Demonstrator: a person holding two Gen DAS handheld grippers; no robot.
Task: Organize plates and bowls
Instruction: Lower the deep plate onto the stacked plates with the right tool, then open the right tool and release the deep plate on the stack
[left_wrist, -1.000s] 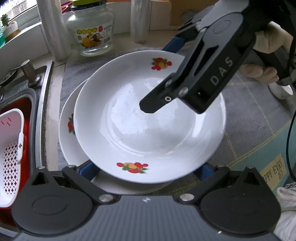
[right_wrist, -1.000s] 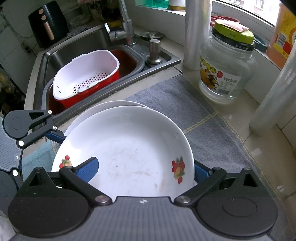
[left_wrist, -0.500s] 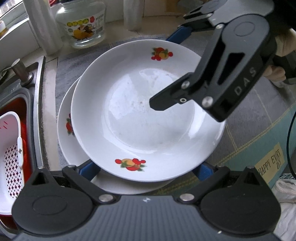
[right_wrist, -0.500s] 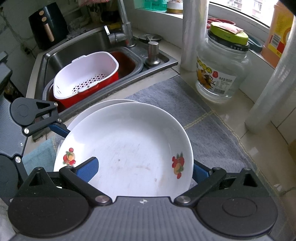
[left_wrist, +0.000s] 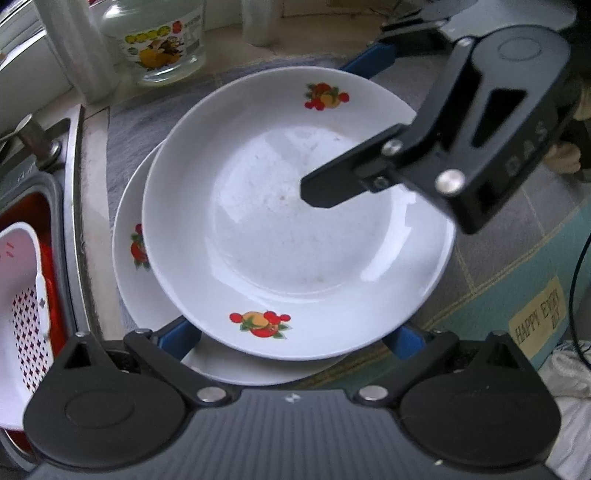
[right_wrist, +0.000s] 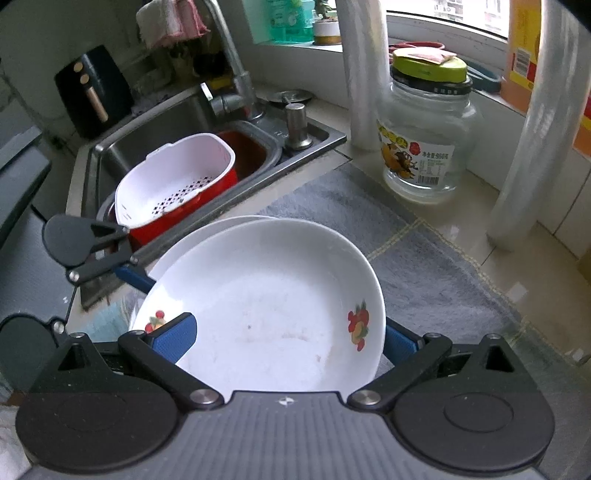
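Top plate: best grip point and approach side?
Grip the top plate by its raised rim, one claw from each of two opposite edges. It overhangs the lower plate, so the rim is free for fingers underneath; the wide shallow shape gives no other purchase.

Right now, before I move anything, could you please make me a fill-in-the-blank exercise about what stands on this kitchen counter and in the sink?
1. The lower plate sticks out from under the upper plate on the side toward the ___.
2. The white basket sits inside a basin of ___ colour.
3. The glass jar is closed with a lid of ___ colour.

Missing words: sink; red; green
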